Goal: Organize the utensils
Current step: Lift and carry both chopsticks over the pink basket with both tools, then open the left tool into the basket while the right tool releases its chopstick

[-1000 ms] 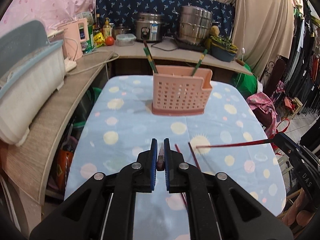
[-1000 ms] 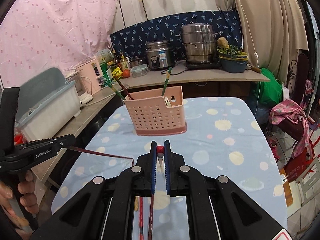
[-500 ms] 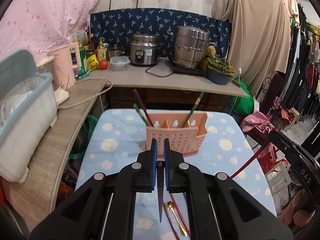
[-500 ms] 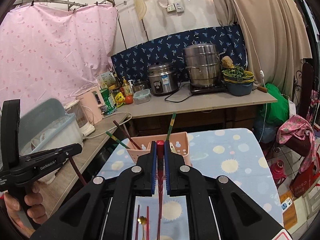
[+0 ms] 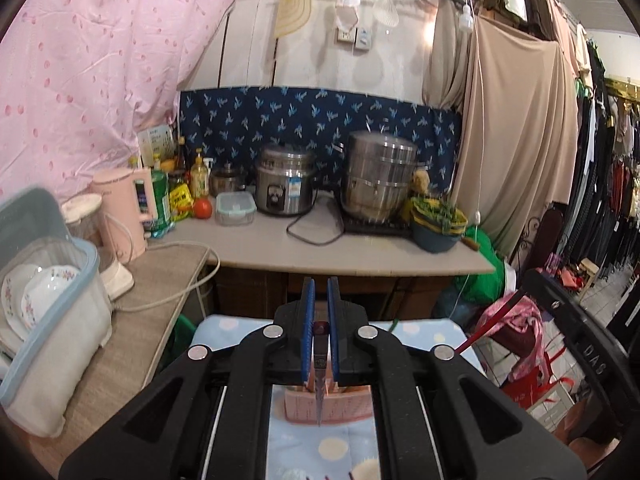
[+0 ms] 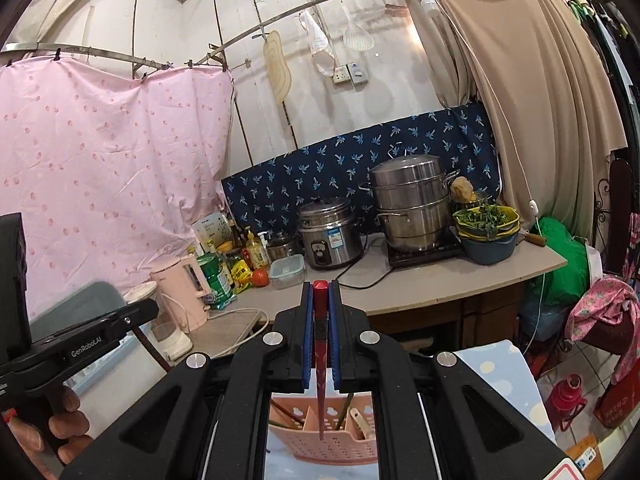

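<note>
Open air above the pink caddy [image 6: 328,444]; chopsticks and a spoon [image 6: 358,420] already crowd its compartments. Behind the caddy, the cluttered worktop [image 6: 420,280] blocks passage.

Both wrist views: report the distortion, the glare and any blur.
Left wrist view: fisheye bends the counter edge and darkens the corners; bright glare on the wall beside the beige curtain; the pink basket looks soft. Right wrist view: same bending of the hanging rail, a glow near the curtain top, background fairly sharp.

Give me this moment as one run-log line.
left gripper: shut on dark chopstick | right gripper: shut on red chopstick | both hang tip-down above pink utensil caddy | neither inserted
</note>
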### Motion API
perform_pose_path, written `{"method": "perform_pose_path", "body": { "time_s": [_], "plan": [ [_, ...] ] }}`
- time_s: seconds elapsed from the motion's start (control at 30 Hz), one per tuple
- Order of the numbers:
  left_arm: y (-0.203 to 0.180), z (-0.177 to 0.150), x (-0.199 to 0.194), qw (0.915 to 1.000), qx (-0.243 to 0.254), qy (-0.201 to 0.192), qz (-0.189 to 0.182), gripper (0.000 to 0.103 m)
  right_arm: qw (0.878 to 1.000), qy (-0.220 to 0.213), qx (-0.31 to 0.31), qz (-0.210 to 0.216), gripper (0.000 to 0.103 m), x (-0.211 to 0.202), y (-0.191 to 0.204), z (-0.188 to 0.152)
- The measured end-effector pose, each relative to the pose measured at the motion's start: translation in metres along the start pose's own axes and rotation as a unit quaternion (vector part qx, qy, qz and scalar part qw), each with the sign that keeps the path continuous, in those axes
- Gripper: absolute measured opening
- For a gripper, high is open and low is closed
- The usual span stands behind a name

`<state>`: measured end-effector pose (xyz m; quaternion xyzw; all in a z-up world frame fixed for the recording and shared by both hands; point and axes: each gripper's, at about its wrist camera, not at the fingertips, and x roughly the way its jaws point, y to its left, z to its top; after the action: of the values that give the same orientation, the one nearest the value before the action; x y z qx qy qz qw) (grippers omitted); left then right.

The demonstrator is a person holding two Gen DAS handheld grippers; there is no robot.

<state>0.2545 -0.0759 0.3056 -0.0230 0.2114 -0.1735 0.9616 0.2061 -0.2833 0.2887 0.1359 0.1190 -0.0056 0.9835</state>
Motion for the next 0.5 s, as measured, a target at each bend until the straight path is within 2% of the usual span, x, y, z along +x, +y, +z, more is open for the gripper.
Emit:
{"method": "perform_pose_path", "body": {
  "time_s": [0.13, 0.27, 0.5],
  "plan": [
    [0.000, 0.019, 0.010, 0.9996, 0.000, -0.030, 0.001, 0.006, 1.000, 0.004, 0.000, -0.004, 0.007, 0.027, 0.000, 0.006],
    [0.001, 0.026, 0.029, 0.9988, 0.006, -0.047, 0.006, 0.006, 1.000, 0.023, -0.001, -0.004, 0.007, 0.056, -0.003, -0.001],
    [0.007, 0.018, 0.068, 0.9993, 0.003, -0.037, 0.010, 0.006, 0.998, 0.061, 0.002, -0.006, 0.007, 0.092, -0.012, -0.035]
  ]
}}
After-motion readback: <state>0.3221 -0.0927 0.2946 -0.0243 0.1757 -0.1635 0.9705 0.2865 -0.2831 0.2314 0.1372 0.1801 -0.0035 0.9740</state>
